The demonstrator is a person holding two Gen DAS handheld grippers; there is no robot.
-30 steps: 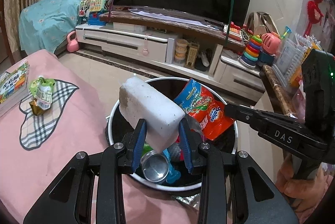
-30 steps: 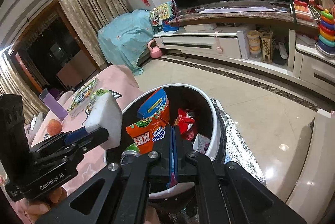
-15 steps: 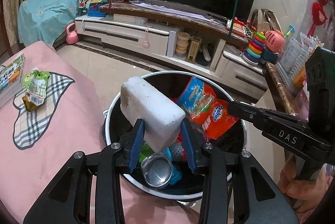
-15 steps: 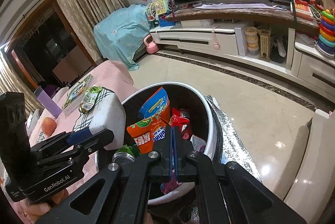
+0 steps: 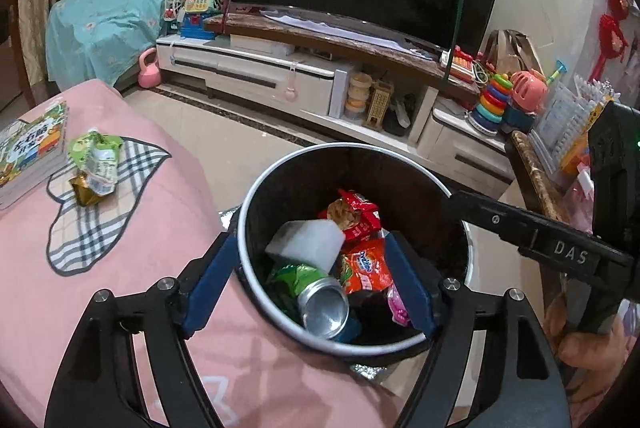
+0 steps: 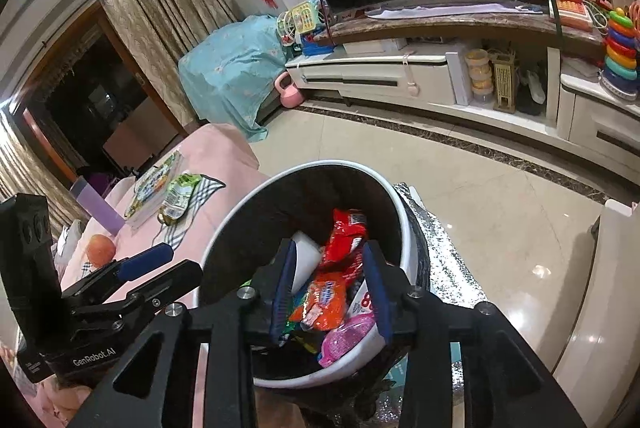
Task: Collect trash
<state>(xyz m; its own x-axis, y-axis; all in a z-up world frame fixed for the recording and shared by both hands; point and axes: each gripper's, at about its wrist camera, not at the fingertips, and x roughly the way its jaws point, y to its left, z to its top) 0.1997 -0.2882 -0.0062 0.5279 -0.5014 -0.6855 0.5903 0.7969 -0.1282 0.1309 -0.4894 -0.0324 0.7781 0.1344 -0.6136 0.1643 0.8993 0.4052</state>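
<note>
A round white-rimmed trash bin (image 5: 256, 211) (image 6: 224, 236) stands beside the pink-covered table. In it lie a white foam block (image 5: 308, 242) (image 6: 305, 260), an orange snack bag (image 5: 366, 266) (image 6: 320, 302), a red wrapper (image 5: 356, 214) (image 6: 346, 234), a silver can (image 5: 324, 306) and a pink wrapper (image 6: 346, 342). My left gripper (image 5: 310, 286) is open and empty over the bin's near rim. My right gripper (image 6: 330, 294) is open and empty above the bin. A green pouch (image 5: 98, 163) (image 6: 180, 193) lies on a checked cloth on the table.
A book stack (image 5: 30, 151) lies at the table's far left, with an orange fruit (image 6: 101, 247) and a purple cup (image 6: 96, 205) behind. A TV cabinet (image 5: 280, 75) with toys stands across the tiled floor. A wooden shelf edge (image 5: 532, 171) is at right.
My left gripper opened and the white foam block fell into the bin. My right gripper opened and the orange snack bag dropped in too.
</note>
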